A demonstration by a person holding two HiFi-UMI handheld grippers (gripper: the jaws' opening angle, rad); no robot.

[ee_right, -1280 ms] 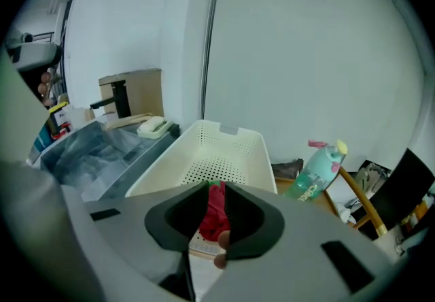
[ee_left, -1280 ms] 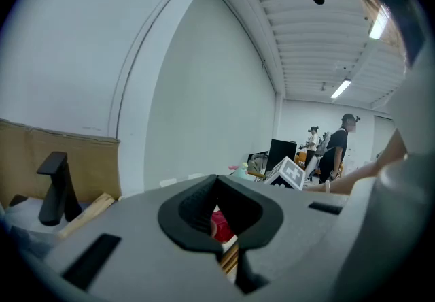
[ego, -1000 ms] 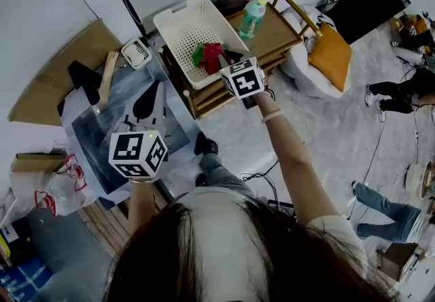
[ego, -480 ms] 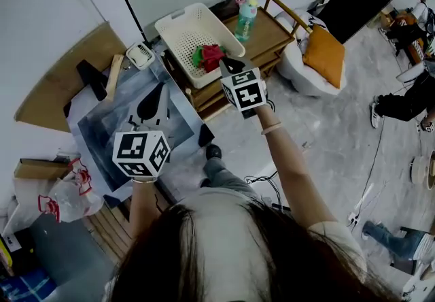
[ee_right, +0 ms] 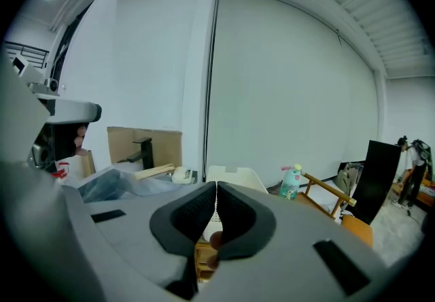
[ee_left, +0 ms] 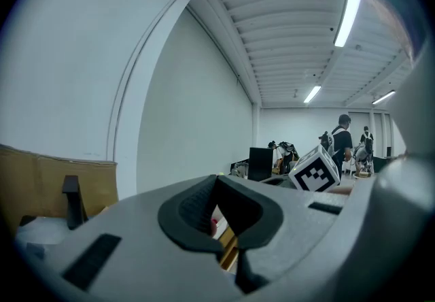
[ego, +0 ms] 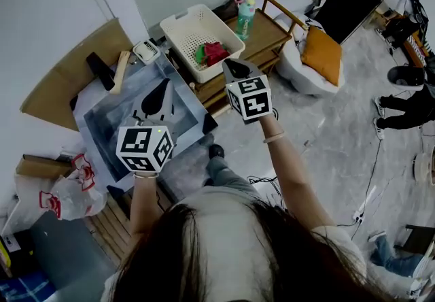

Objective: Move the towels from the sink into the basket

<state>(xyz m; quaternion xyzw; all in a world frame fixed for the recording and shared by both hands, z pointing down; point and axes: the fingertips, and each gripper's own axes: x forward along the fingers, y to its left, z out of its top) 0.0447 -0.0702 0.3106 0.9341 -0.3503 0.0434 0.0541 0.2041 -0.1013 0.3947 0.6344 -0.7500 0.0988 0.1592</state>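
head view: towels [ego: 212,53] in basket [ego: 183,30], just past right gripper [ego: 230,63] jaws.

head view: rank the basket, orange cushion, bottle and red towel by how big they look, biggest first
1. basket
2. orange cushion, clearly smaller than the basket
3. bottle and red towel: tall and thin against short and bunched. They cover about the same area, so I won't rank them.

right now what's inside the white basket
Inside the white basket, a red towel and a green towel lie bunched together at one end. The rest of its floor shows bare. Anything lying under the towels is covered.
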